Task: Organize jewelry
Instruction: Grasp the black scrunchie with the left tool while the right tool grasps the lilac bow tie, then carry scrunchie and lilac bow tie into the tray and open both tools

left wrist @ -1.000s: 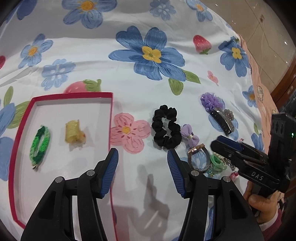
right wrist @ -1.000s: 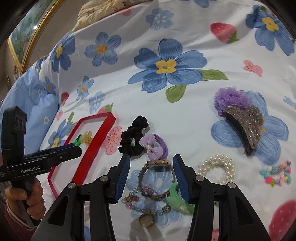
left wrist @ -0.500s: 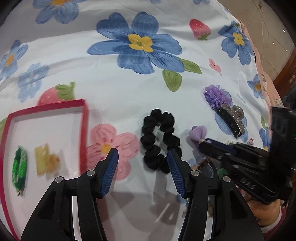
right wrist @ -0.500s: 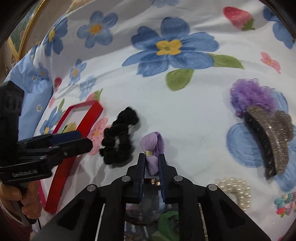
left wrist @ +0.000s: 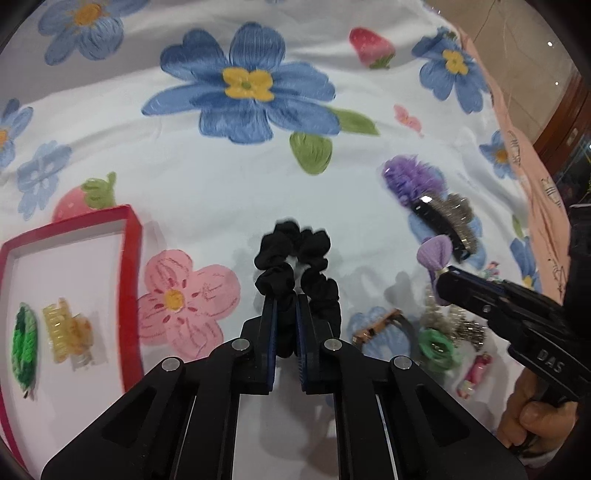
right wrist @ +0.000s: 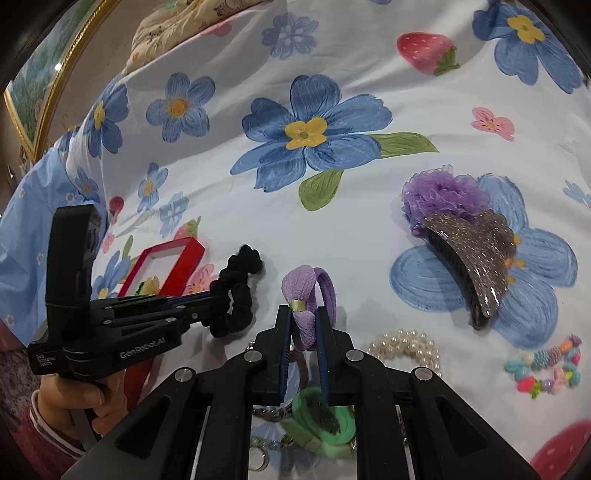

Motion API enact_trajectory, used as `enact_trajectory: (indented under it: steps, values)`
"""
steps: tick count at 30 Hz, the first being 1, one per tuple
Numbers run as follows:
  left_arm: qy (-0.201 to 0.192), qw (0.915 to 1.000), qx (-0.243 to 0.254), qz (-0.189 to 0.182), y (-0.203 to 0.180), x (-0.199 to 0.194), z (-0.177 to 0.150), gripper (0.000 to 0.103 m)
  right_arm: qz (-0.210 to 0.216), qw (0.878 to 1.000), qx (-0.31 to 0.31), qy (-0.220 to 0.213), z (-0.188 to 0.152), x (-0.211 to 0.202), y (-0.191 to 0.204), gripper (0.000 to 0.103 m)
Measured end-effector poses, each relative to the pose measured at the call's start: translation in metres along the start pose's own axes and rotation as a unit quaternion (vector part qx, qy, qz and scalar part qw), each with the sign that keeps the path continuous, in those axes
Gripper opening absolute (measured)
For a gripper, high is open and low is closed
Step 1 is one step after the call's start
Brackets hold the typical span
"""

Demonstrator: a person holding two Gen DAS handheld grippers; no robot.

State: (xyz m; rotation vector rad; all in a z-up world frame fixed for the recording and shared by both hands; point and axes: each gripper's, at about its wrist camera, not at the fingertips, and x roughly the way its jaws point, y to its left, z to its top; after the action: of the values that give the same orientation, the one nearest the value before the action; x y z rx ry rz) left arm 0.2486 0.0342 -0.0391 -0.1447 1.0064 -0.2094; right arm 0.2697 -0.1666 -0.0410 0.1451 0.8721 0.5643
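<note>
Left wrist view showed the left tool [left wrist: 286,317] pinched shut on the near loop of the black scrunchie [left wrist: 295,266], which lay on the flowered bedspread [left wrist: 207,184] just right of the red tray [left wrist: 133,258], probably so it could join the green band [left wrist: 24,343] and yellow claw clip [left wrist: 64,332] already inside. The right tool [right wrist: 304,332] was clamped on the purple bow tie [right wrist: 306,291], near the pearl bracelet [right wrist: 406,347], seemingly for the same reason.

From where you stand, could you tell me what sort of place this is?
Probably a bedroom: the work surface is a flower-printed bedsheet, a soft cushion or pillow lies behind it, and a gilt picture frame stands beside it.
</note>
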Motion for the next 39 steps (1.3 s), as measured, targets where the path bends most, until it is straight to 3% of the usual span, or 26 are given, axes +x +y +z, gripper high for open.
enact_trajectory:
  steps: [18,39]
  values:
    - [-0.072,0.9967,-0.037,-0.011,0.018,-0.111,-0.048,0.007,0.047,0.999,-0.024,-0.007,-0.022,-0.028,0.063,0.013]
    - [-0.102,0.9857,-0.131,0.029,0.110,-0.161,-0.112,0.007,0.096,0.991,-0.091,0.029,-0.043,0.004,0.159,0.013]
